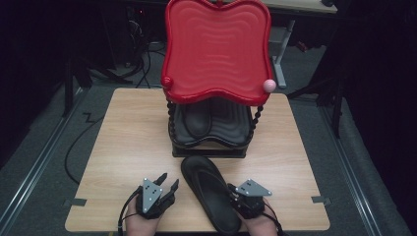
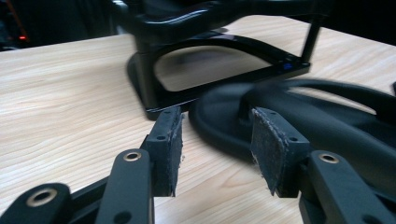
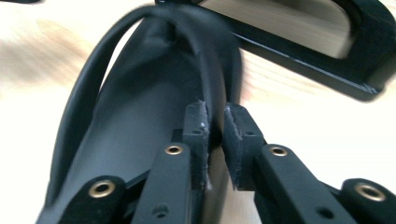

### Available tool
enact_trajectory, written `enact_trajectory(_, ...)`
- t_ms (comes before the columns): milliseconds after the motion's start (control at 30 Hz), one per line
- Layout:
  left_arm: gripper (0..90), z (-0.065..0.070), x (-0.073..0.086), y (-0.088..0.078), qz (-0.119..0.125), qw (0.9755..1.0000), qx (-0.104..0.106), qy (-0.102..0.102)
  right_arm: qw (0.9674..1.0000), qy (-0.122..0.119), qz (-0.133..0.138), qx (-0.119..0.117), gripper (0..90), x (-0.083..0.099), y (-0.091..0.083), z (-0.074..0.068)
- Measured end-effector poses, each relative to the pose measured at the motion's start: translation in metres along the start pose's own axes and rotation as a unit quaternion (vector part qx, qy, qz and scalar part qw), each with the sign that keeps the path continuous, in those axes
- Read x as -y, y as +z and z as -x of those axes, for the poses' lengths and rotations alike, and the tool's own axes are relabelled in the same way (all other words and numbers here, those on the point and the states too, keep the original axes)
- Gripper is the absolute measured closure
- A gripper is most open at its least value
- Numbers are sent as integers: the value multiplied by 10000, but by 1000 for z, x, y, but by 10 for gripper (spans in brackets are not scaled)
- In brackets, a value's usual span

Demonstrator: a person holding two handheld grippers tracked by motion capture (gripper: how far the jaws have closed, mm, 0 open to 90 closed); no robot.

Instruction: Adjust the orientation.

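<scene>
Dark floor and cables surround a light wooden table (image 1: 118,147), where a two-tier shoe rack (image 1: 209,140) stands toward the far edge: a glossy red wavy plastic tray (image 1: 216,49) on top, a black tray below on beaded black posts. One black flip-flop (image 1: 196,120) lies on that lower tray. A second black rubber flip-flop sandal (image 1: 204,189) lies on the table just in front of the rack's base, its toe end near the rack and its heel toward the person.

At the sandal's outer side, the right gripper (image 3: 215,140) has its jaws drawn close on the sandal's black strap (image 3: 205,60), the pads (image 3: 198,126) pinching it on both sides. To the other side of the sandal, the left gripper (image 2: 217,149) stands with jaws spread wide and nothing between them, its pads (image 2: 268,140) just short of the sandal's edge, over bare wood.
</scene>
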State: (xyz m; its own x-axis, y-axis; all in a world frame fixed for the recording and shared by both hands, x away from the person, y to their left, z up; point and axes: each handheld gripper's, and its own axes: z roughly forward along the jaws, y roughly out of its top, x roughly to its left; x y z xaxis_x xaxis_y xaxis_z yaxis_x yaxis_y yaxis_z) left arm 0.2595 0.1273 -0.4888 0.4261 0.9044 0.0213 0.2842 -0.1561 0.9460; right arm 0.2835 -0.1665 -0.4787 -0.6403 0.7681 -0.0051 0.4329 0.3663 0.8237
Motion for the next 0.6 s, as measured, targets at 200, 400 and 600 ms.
enact_trajectory(200,530,13,-2,7,-9,9997,216,105,9987,291,69,416,833,14,-16,22)
enact_trajectory(400,530,15,-3,11,-24,9995,292,88,9976,203,-498,436,895,31,-3,26)
enact_trajectory(600,529,12,-3,10,-19,9997,261,-10,9982,-58,-575,185,897,33,-3,6)
